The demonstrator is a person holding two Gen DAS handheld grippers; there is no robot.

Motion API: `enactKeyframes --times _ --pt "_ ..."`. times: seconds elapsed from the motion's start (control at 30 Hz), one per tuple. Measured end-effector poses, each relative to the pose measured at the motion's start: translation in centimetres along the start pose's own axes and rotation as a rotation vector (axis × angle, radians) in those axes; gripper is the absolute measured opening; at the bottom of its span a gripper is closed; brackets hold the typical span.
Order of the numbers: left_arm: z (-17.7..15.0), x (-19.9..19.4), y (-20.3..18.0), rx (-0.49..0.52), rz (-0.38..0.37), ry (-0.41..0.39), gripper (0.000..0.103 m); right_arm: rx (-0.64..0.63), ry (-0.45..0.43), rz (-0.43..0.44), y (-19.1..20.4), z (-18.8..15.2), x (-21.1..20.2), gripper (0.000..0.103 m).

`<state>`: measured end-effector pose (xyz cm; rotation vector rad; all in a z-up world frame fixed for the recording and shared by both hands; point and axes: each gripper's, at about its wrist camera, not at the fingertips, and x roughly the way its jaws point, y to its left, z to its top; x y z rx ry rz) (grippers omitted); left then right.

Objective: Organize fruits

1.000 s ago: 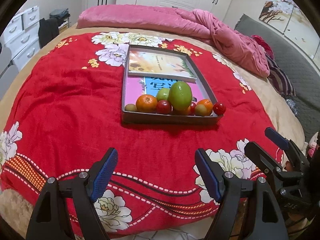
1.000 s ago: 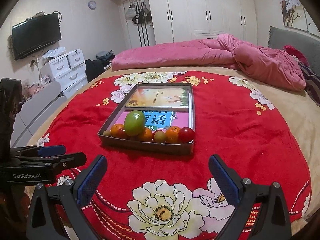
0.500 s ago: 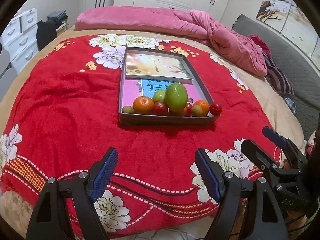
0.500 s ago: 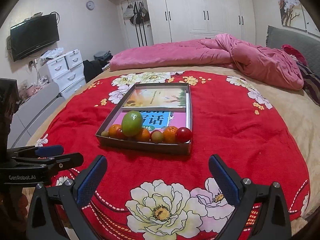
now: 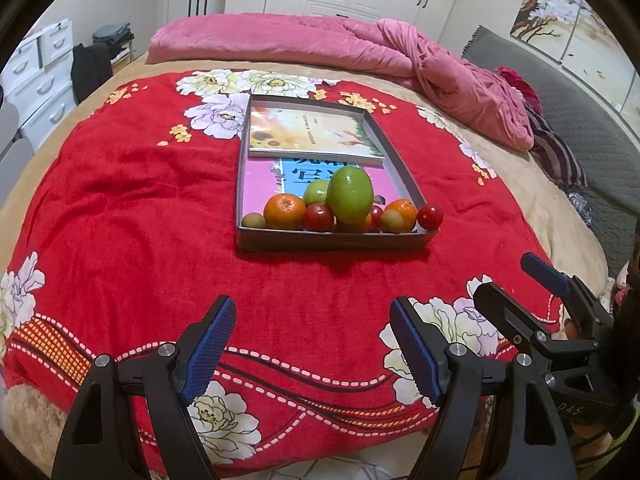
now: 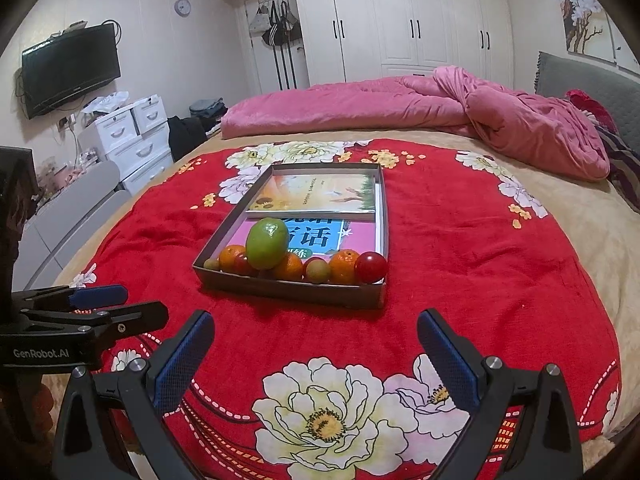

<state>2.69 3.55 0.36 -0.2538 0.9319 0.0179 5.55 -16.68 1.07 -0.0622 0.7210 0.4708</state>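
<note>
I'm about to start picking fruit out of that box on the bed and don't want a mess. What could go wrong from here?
1. The big green fruit sits on top of the pile; pulling an orange from under it could send it rolling.
2. The red fruit sits at the box's corner edge; a nudge may tip it onto the red blanket.
3. The soft bed may let the box shift under a push.
</note>
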Motion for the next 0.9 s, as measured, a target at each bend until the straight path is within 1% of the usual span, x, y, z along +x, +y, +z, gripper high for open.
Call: enactKeyframes --times 0.2,0.4,0.63,0.8,0.9 --pt "0.0 0.1 -0.1 0.001 0.001 0.005 0.08 0.001 0.0 -0.004 0.0 0.0 0.0 0.102" --pt "0.1 0.1 -0.1 -0.016 -0.016 0.007 0.08 0.003 0.005 -0.005 -0.1 0.0 0.0 0.102" --pt "0.2 0.2 -0.3 -0.012 0.009 0.01 0.08 0.005 0.006 -0.009 -0.2 -0.1 0.2 0.102" --pt "0.4 -0.2 -0.5 0.007 0.05 -0.026 0.08 0.014 0.011 -0.017 -0.8 -0.1 0.5 0.102" --pt "0.8 -0.5 0.6 -0.033 0.044 -0.054 0.08 0.037 0.015 -0.035 -1.9 0.0 1.1 0.102"
